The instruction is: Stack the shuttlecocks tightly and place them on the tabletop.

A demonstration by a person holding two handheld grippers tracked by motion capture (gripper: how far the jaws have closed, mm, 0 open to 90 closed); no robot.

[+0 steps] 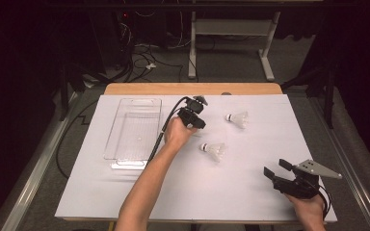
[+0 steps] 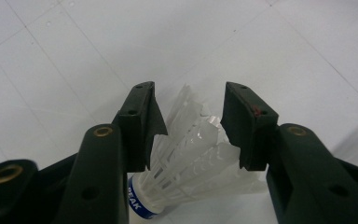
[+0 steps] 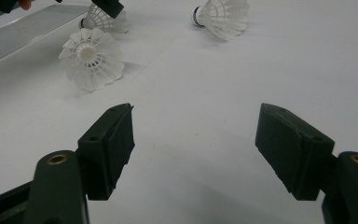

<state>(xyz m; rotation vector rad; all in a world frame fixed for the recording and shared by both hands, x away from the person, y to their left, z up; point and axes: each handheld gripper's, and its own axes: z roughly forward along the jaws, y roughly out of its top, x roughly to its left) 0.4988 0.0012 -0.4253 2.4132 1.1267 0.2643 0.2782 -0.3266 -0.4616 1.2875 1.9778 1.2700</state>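
My left gripper (image 1: 194, 121) hangs over the middle of the white mat, beside the clear tray. In the left gripper view a white feathered shuttlecock (image 2: 186, 154) with a blue band lies on the mat between the jaws of my left gripper (image 2: 191, 100). The jaws stand apart around its feathers without squeezing them. Two more shuttlecocks lie on the mat, one (image 1: 214, 150) near the middle and one (image 1: 238, 118) farther back. At the near right corner my right gripper (image 1: 276, 167) is open and holds nothing. In its own view my right gripper (image 3: 196, 116) faces those shuttlecocks (image 3: 93, 58) (image 3: 221, 14).
A clear plastic tray (image 1: 134, 103) lies lengthwise on the left part of the white mat (image 1: 250, 202); its edge (image 3: 23, 32) also appears in the right gripper view. A cable trails from the left gripper along the tray. Table legs and wires stand on the floor beyond.
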